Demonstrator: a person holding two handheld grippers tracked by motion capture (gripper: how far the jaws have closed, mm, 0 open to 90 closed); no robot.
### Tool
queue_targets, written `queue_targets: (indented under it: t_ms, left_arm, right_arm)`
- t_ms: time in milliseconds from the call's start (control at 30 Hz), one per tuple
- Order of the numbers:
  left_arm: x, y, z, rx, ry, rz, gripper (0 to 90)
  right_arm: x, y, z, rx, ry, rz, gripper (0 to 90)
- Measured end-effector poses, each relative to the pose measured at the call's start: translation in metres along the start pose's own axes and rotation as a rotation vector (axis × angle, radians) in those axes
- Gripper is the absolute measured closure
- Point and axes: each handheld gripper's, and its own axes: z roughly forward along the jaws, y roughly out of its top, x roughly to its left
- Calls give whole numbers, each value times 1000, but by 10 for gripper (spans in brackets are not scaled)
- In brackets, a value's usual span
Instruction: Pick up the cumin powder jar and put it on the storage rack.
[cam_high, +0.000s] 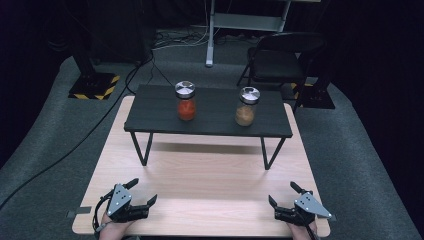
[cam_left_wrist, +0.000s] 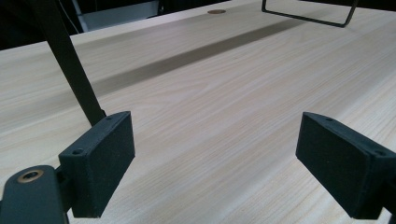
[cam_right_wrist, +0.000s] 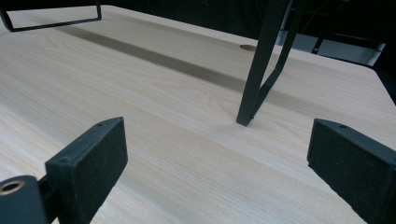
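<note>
A large pale wooden table (cam_high: 200, 190) is carrying a low black slatted shelf on thin metal legs (cam_high: 207, 112), which is standing along the table's far edge. On the shelf, toward its left end, a glass jar with a silver lid and red-orange contents (cam_high: 186, 101) is standing upright; toward its right end, well apart from it, a matching glass jar with brown contents (cam_high: 246, 106) is standing upright too. At the table's near left corner a person's hand is holding the left gripper (cam_high: 144, 192), and at the near right corner the other hand is holding the right gripper (cam_high: 281, 193). Both are hovering low over bare wood, pointing toward the shelf and far from the jars. This is looking like the starting step, with no reach begun; the next move probably calls for lifting a gripper forward over the shelf's front edge to a jar. The left gripper's fingers (cam_left_wrist: 100, 163) are spreading wide, holding and touching nothing. The right gripper's fingers (cam_right_wrist: 91, 168) are likewise spread wide and empty.
</note>
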Motion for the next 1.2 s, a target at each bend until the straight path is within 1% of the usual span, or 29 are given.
queue_targets:
  t_ms: [100,233,400,967,1200]
  left_arm:
    - [0,0,0,0,-1,2,115]
    - [1,1,1,7,-6,-4,116]
    - [1,2,3,10,-8,0,116]
    - [2,3,3,11,-10,0,116]
    - [2,3,3,11,-10,-1,116]
  right_arm:
    - [0,2,1,10,1,3,43]
    - [1,0,0,1,-4,-3,43]
    - [4,0,-1,-1,-16,-1,35]
    - [3,1,-1,6,-11,5,33]
    - [4,0,-1,3,-13,-2,35]
